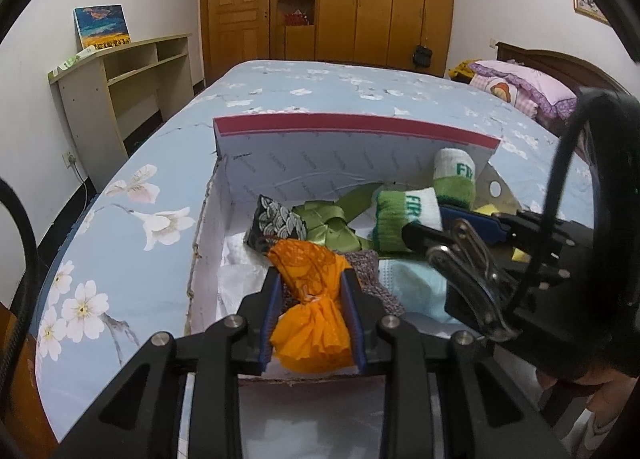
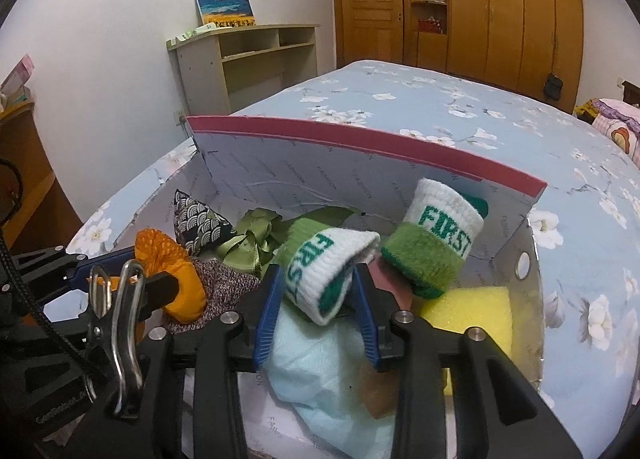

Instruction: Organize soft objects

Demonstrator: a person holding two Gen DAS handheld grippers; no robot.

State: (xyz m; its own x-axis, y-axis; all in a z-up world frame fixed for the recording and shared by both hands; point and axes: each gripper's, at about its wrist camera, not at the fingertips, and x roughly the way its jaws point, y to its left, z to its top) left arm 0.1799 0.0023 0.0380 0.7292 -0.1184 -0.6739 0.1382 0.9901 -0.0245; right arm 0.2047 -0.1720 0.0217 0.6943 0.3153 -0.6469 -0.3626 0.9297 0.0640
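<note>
The left hand-held gripper [image 1: 312, 319], low in the frame's centre, has its blue pads against an orange crinkled bundle [image 1: 310, 299], gripping it over the open cardboard box [image 1: 352, 127]. The right hand-held gripper [image 2: 316, 291] has a green-and-white wristband [image 2: 320, 271] between its pads, though the grip looks loose; I judge it is about to let go. Both tilt downward into the box, side by side, presumably so each piece drops among the soft things already gathered there: a second wristband [image 2: 440, 239], green ribbon [image 2: 252, 243], pale blue cloth [image 2: 312, 371], yellow sponge [image 2: 476, 311]. The box sits on the flowered bed [image 1: 132, 227].
</note>
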